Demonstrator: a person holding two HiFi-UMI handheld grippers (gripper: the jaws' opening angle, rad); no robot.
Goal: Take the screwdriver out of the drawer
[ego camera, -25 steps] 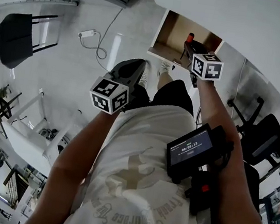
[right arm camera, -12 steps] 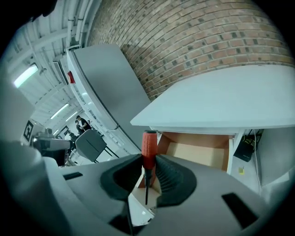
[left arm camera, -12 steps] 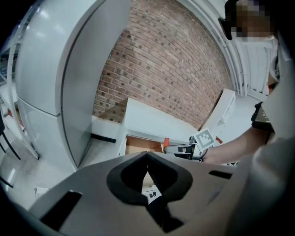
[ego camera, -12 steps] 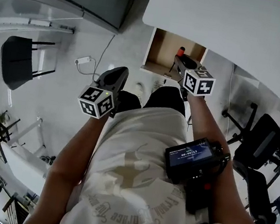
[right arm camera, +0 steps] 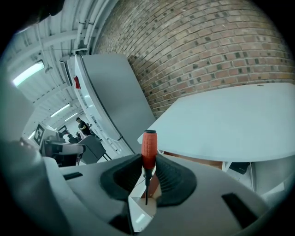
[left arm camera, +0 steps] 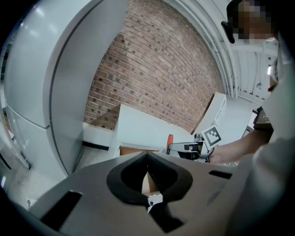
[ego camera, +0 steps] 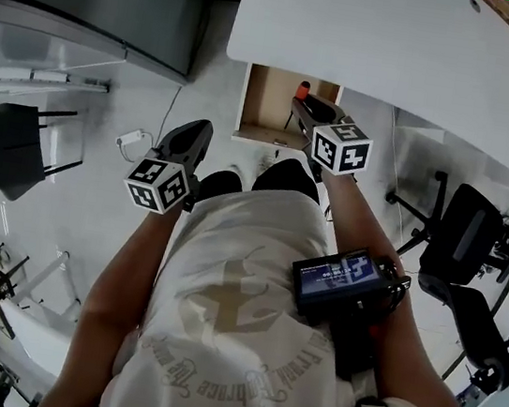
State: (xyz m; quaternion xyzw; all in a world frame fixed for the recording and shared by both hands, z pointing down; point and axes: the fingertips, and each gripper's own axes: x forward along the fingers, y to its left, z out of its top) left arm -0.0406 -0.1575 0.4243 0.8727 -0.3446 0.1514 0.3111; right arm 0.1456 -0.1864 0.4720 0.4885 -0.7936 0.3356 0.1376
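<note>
While the right gripper (right arm camera: 148, 161) clamps the screwdriver (right arm camera: 149, 144) by its orange handle near the open drawer (ego camera: 262, 104), the left gripper (left arm camera: 147, 157) has its jaws together, empty.

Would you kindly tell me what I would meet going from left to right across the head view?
Black chair → left hand-held gripper → right hand-held gripper holding the screwdriver → black office chair. The open drawer overlaps the right hand-held gripper, so I left it out.
</note>
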